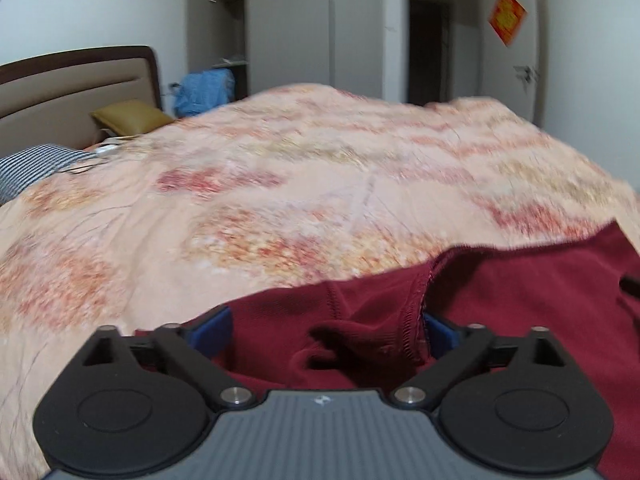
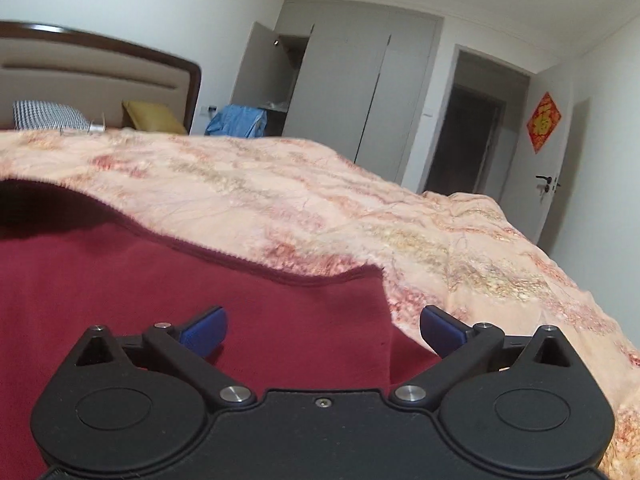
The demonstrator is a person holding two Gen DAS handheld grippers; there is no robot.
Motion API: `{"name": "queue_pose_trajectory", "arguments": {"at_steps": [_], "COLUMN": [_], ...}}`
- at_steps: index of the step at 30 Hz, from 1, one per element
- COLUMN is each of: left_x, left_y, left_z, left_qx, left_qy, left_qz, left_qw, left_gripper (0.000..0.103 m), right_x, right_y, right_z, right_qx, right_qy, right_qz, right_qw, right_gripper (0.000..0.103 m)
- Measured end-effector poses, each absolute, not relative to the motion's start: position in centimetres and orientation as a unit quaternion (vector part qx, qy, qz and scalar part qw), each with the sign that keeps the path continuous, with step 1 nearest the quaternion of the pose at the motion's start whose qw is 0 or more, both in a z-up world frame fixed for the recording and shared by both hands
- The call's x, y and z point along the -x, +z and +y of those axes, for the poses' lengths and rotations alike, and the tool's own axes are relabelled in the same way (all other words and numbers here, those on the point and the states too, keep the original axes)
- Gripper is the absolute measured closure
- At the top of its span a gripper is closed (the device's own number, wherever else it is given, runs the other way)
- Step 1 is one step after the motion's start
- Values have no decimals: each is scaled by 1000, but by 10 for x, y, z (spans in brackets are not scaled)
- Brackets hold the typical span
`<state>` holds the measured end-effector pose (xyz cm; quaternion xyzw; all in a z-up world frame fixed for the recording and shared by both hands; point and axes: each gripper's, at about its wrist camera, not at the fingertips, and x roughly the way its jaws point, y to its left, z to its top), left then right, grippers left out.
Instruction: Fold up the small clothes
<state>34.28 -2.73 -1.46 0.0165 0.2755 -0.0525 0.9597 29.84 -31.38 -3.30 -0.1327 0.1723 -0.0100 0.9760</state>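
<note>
A dark red garment (image 1: 520, 280) lies on the bed's floral blanket (image 1: 280, 184). In the left wrist view my left gripper (image 1: 326, 332) is open, its blue pads wide apart, with a bunched fold and a hemmed edge of the garment between them. In the right wrist view the same garment (image 2: 160, 280) fills the lower left. My right gripper (image 2: 322, 330) is open over the garment's right edge, the left pad over red cloth and the right pad over the blanket (image 2: 440, 240).
A headboard (image 1: 72, 88), a mustard pillow (image 1: 128, 120) and a striped pillow (image 1: 36, 168) sit at the bed's far left. A blue bundle (image 1: 204, 92) lies by an open wardrobe (image 2: 340, 80). A dark doorway (image 2: 468, 140) and a white door (image 2: 560, 168) stand beyond the bed.
</note>
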Motion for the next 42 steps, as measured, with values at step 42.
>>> {"name": "queue_pose_trajectory", "arguments": {"at_steps": [42], "left_x": [-379], "left_y": [-65], "left_z": [-10], "left_qx": [68], "left_qy": [19], "left_qz": [268], "left_qw": [961], "left_gripper": [0], "right_x": [-324], "right_y": [-52], "right_z": [-377], "right_qx": [-90], "right_qy": [84], "right_qz": [238], "right_qw": [963], "right_gripper": [0]}}
